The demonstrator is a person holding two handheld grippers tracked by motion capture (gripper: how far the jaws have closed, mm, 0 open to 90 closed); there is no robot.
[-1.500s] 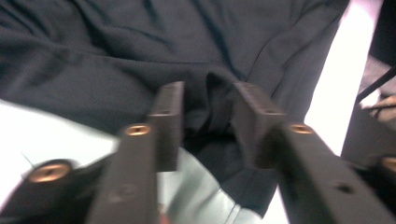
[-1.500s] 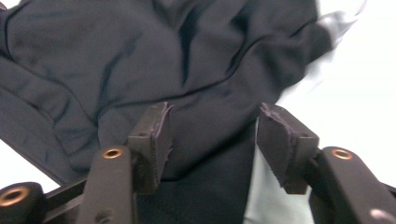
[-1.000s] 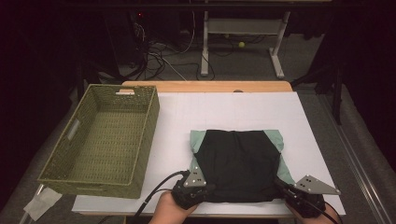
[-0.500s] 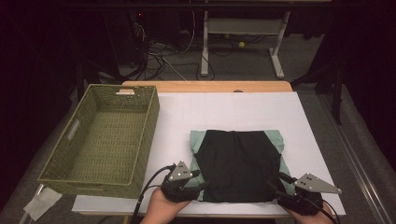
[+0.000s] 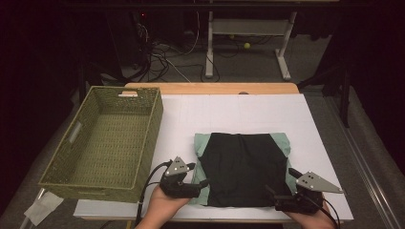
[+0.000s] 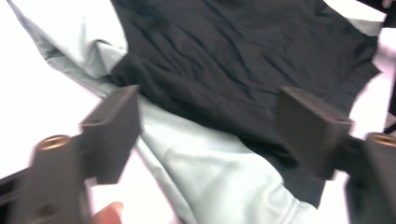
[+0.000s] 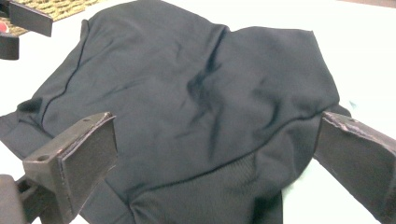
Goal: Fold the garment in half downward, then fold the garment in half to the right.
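Note:
A folded garment, black with pale green sleeves, lies flat on the white table top. My left gripper is at its near left corner. Its jaws have just been opening and stand apart over the green sleeve and black cloth, with no pad pressing on it. My right gripper is at the near right corner. Its jaws have also just been opening and stand wide above the black fabric without gripping it.
A green woven basket stands empty at the table's left, close to the left hand. Behind the table are desk legs, cables and a dark floor. The table's front edge runs just under both hands.
Both grippers have opened and let go of the garment's near edge. The left hand has slid a little to the left, while the right hand has stayed in place.

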